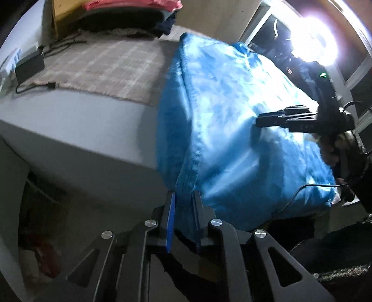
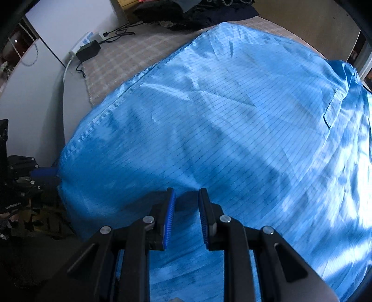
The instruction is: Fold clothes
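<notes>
Left gripper [image 1: 183, 199] pinches the near hem of the blue garment [image 1: 232, 116], a bunched strip of cloth running up between its narrow-set jaws at 6 o'clock in its own view. Right gripper [image 2: 186, 202] hovers over the garment's middle with a small gap between its pads [image 2: 171, 218]; no cloth shows in that gap, so I judge it holds nothing. From the left wrist it enters at 3 o'clock, above the cloth.

The garment lies spread over the bed [image 1: 81, 120], covering the checked mat [image 1: 104, 67] toward 12 o'clock, its near edge hanging off the bed front.

Risks, as I judge them:
- The cloth looks slick and thin; a pull on one hem alone may slide the whole garment off the bed.
- The left grip holds a bunched fold, so layers may slip out unevenly and skew the fold.
- The right gripper, closing on flat taut cloth, may skate and catch nothing.
- Its trailing cable [image 1: 302, 190] may snag the hem.

Count: two grippers, one blue garment, one mat, one black adapter [image 2: 88, 50], one clothes pile [image 1: 130, 18] at 12 o'clock.
</notes>
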`<action>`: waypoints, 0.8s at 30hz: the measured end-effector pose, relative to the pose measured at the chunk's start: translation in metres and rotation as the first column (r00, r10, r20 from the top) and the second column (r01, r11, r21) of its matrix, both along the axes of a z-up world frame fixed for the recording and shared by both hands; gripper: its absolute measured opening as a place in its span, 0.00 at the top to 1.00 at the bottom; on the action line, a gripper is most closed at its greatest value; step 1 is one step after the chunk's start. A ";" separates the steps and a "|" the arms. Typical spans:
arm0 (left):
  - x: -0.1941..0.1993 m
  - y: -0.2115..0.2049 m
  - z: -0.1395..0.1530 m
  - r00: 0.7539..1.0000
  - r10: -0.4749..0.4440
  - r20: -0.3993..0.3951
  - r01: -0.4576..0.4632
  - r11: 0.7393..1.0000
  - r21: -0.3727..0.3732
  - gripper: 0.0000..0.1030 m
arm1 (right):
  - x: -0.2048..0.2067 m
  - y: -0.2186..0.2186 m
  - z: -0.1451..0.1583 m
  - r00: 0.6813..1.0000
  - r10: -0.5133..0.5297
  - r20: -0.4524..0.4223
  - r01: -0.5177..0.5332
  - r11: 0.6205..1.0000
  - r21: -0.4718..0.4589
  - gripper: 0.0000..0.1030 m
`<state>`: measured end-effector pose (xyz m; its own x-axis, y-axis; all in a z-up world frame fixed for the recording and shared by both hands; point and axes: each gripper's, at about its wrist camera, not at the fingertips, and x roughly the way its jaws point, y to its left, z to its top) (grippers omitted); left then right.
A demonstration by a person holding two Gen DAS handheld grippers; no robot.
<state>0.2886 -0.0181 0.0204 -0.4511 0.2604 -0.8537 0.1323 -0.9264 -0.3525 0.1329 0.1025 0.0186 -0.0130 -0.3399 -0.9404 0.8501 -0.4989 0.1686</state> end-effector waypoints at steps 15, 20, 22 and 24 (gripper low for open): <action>-0.015 -0.025 -0.038 0.999 0.023 0.032 -0.028 0.983 0.181 0.42 | 0.050 -0.087 0.002 0.987 0.126 0.101 -0.123 0.992 -0.037 0.80; -0.015 -0.031 -0.046 0.999 0.018 0.039 -0.028 0.965 0.262 0.41 | 0.061 -0.101 0.001 0.985 0.146 0.087 -0.142 0.989 -0.043 0.80; -0.014 -0.033 -0.049 1.000 0.016 0.024 -0.023 0.946 0.324 0.42 | 0.055 -0.103 0.003 0.983 0.150 0.108 -0.146 0.988 -0.042 0.80; -0.012 -0.031 -0.046 1.000 0.007 -0.006 -0.005 0.944 0.329 0.44 | 0.034 -0.100 0.015 0.990 0.110 0.093 -0.105 0.993 -0.061 0.80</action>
